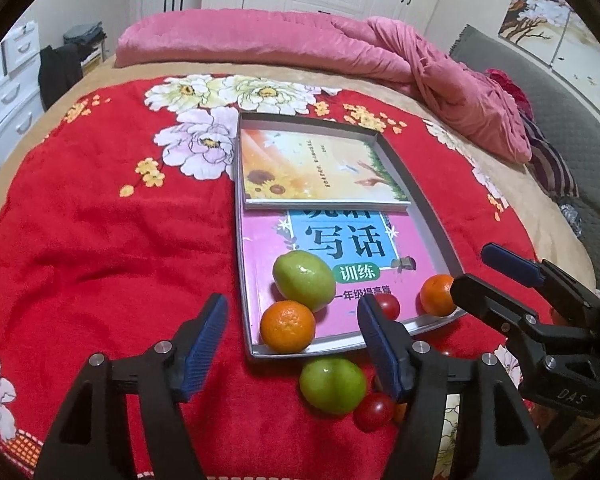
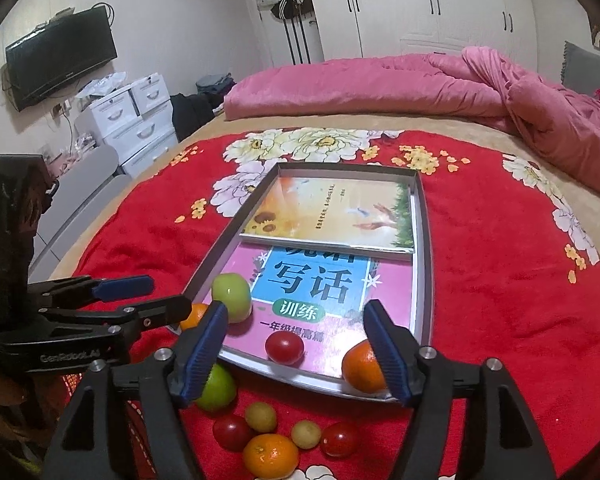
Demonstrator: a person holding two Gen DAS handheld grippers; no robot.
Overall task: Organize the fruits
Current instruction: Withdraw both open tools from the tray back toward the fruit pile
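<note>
Left wrist view: left claw (image 1: pixel 292 340) w/ blue-padded fingers spread wide apart, holding nothing, hovering over the near edge of the shallow grey rectangular tray (image 1: pixel 432 216) on the red floral blanket (image 1: pixel 100 220). Tray holds a pink workbook (image 1: pixel 260 240) w/ a sunflower-cover book (image 1: pixel 316 168) on top at the far end. In the tray's near end: a green round fruit (image 1: pixel 304 280) touching an orange mandarin (image 1: pixel 287 326) at the near-left corner, a red cherry tomato (image 1: pixel 388 306) just behind the left claw's right finger, a second mandarin (image 1: pixel 436 294) at the near-right corner. Outside the tray, just below its near rim, betw. the fingers: another green fruit (image 1: pixel 333 386) touching a loose red tomato (image 1: pixel 374 412). Right claw (image 1: pixel 480 276) enters from the right, fingers apart, empty, tip next to the corner mandarin. Pink quilt (image 1: pixel 300 40) bunched at the far side of the bed.

Right wrist view: right claw (image 2: pixel 296 348) wide open, empty, over the tray's (image 2: pixel 422 240) near rim. Right finger overlaps the corner mandarin (image 2: pixel 360 366); contact unclear. Tomato in tray (image 2: pixel 284 347) betw. the fingers; green fruit (image 2: pixel 232 298) by the left finger tip. Below the rim on the blanket (image 2: pixel 500 300): green fruit (image 2: pixel 218 388) partly behind the left finger, two small yellow-green fruits (image 2: pixel 261 417) (image 2: pixel 306 434), two red tomatoes (image 2: pixel 232 432) (image 2: pixel 339 439), an orange mandarin (image 2: pixel 271 456). Left claw (image 2: pixel 152 296) at left, fingers apart, empty
</note>
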